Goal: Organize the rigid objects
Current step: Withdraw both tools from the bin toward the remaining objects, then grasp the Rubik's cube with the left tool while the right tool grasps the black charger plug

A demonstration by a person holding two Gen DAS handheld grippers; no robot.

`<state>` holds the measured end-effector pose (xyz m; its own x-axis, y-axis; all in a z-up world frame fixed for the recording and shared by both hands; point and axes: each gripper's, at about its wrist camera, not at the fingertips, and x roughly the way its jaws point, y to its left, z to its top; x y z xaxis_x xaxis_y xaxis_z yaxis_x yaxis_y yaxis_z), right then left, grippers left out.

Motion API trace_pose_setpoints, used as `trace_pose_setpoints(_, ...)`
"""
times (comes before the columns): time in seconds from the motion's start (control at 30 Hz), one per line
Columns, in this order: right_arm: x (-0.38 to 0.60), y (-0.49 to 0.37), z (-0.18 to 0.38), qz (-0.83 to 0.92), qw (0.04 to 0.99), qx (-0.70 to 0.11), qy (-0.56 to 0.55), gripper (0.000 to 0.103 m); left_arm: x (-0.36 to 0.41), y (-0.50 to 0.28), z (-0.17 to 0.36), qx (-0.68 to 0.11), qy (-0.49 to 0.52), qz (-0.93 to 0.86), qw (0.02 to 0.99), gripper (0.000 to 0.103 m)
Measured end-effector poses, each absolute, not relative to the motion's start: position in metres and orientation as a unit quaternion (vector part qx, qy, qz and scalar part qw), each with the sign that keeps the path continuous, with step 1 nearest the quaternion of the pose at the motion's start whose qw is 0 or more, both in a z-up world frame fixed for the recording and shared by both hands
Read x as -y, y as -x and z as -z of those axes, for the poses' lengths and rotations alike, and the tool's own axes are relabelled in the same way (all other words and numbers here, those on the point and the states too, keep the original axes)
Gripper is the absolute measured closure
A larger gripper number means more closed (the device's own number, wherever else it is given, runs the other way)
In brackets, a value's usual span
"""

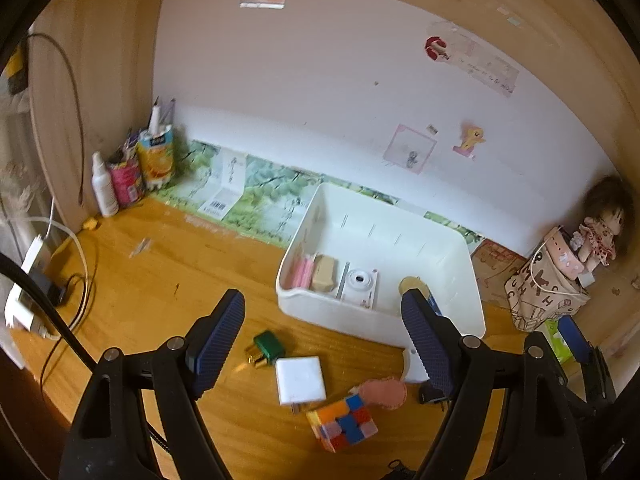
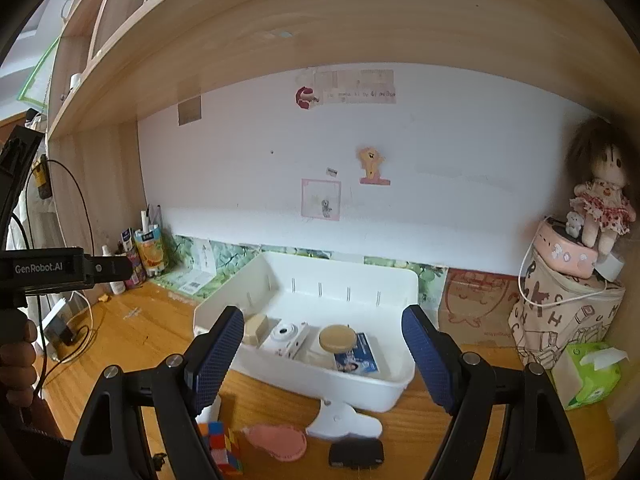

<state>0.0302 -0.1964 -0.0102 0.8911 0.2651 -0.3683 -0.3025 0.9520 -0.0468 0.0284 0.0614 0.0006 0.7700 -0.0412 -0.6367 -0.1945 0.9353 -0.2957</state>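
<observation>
I noted "GenRobot.AI" on the left gripper (image 2: 60, 268) at frame left; both claws, right gripper (image 2: 322, 354) included, stood wide and empty.

A white back wall (image 2: 440, 140) fills the alcove, dotted with stickers — a yellow pony sticker (image 2: 372, 165) and a pink-framed drawing (image 2: 321, 199). Overhead runs a pale wood shelf (image 2: 320, 28), with a matching side panel (image 1: 92, 92) on the left. Below, the orange-brown wooden desk (image 1: 168, 280) glows in soft, even light. Along the wall's foot lies a green leafy strip (image 1: 264, 196) — and in the right corner sits a doll (image 2: 600, 196).
</observation>
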Motion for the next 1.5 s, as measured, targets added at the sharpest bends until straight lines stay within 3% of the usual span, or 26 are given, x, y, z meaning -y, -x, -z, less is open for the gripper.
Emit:
trace_pose_setpoints(0.67,0.222,-0.002,0.041,-0.193,0.95,-0.223,0.105,0.021,-0.028,0.013,0.055,-0.403,0.229,-0.087,0.882,0.02)
trace_pose_setpoints(1.5,0.237,-0.055,0.09,-0.196,0.901,-0.364,0.129,0.021,-0.003,-0.042,0.125,-0.577,0.252,-0.074,0.773,0.02)
